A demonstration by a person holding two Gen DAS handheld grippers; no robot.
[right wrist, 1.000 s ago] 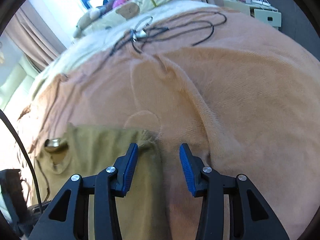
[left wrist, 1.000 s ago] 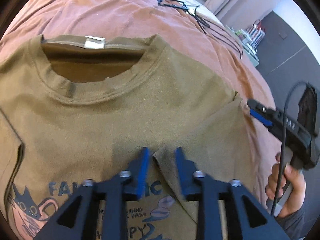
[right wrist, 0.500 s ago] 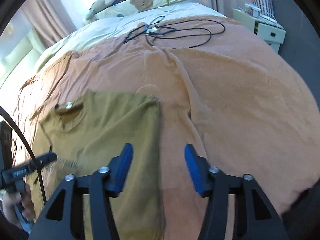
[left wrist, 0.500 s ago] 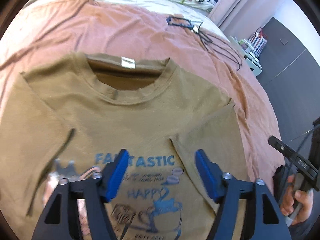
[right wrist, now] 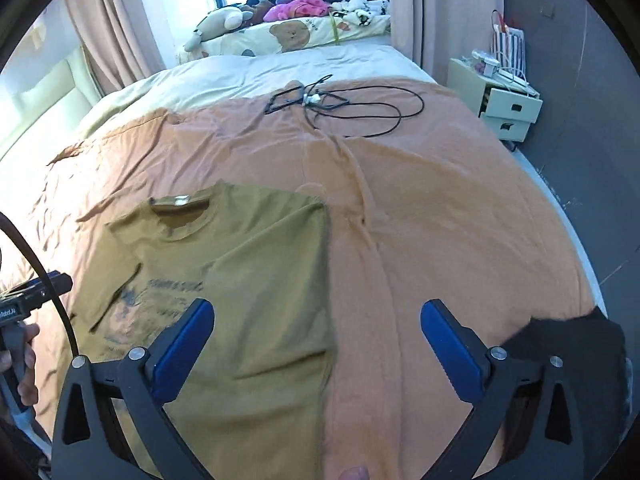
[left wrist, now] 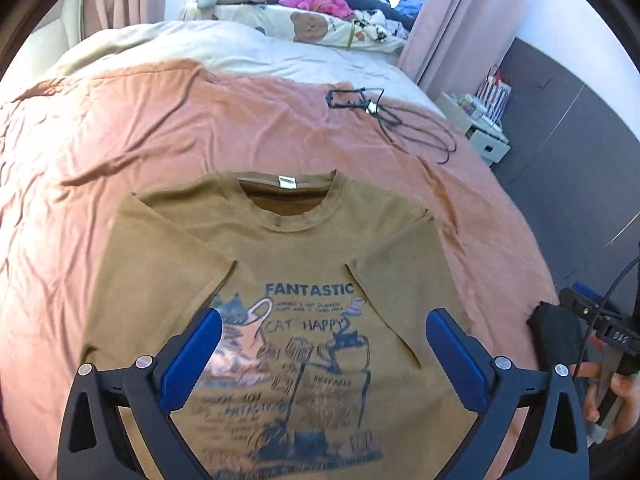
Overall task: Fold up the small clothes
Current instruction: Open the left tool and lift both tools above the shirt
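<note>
An olive-brown T-shirt (left wrist: 316, 240) with a blue cat print lies face up on the salmon blanket (left wrist: 160, 128), collar away from me. Both sleeves are folded inward over its front. My left gripper (left wrist: 324, 320) hangs above the printed chest, its jaws opening wide, and nothing is between them. In the right wrist view the T-shirt (right wrist: 248, 256) lies left of centre. My right gripper (right wrist: 318, 308) hovers over the shirt's right edge, its jaws also opening wide and empty. Each gripper shows at the edge of the other's view, held by a hand (left wrist: 612, 400).
A black cable (right wrist: 352, 112) is coiled on the far side of the blanket. Pillows and stuffed toys (left wrist: 312, 8) are piled at the bed's far end. A small drawer cabinet (right wrist: 508, 108) stands to the right of the bed. A dark cloth (right wrist: 568, 340) lies at the near right edge.
Both grippers have risen and drawn back from the shirt while their jaws spread from narrow to wide. The whole shirt and far more of the bed now show.
</note>
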